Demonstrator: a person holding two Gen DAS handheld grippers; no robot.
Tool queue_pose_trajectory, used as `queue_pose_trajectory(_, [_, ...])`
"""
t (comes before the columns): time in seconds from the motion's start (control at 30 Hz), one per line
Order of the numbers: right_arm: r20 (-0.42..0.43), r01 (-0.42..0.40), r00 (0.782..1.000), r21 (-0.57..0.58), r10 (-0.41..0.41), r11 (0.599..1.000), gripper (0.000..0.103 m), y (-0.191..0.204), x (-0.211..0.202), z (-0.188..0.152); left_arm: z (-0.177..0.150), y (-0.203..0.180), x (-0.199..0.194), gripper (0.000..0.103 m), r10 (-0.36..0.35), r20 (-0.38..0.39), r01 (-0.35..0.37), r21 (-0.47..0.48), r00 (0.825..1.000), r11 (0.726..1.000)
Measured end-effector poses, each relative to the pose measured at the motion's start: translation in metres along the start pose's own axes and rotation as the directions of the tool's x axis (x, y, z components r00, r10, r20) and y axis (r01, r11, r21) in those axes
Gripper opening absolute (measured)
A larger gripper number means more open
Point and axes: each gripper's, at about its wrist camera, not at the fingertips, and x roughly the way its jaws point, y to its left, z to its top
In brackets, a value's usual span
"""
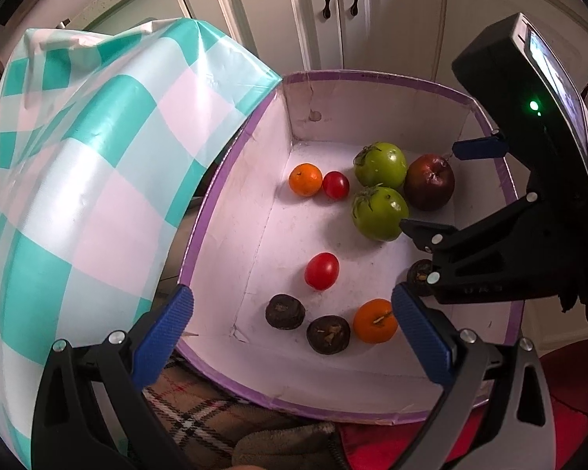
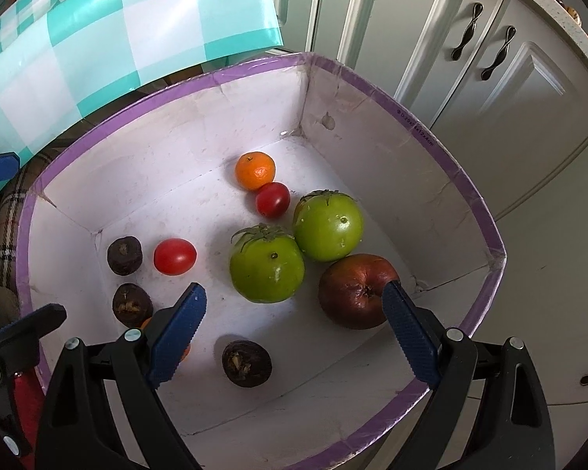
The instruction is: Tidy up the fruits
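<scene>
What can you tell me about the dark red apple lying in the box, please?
The dark red apple is deep maroon with brownish, dull patches and wrinkled skin around its stem dimple, so it looks past its best. It lies on its side on the white floor of the purple-rimmed cardboard box, close to a corner, dimple facing the right gripper. It sits against one green tomato, possibly touching. One blue pad overlaps its edge in the right wrist view; contact cannot be told.

A line of small dark print was seen on the purple rim of the box (image 2: 415,123), too small to be read.
</scene>
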Motion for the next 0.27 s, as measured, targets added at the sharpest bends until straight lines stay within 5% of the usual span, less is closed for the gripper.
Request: queue_pose_trajectory(0.27, [0.025,0.047,0.999,-0.026,-0.047,0.999,0.088,0.002,-0.022,0.014,0.003,0.011,-0.029,0.101,0.021,0.086,-0.018,-0.03,0.996,0.999])
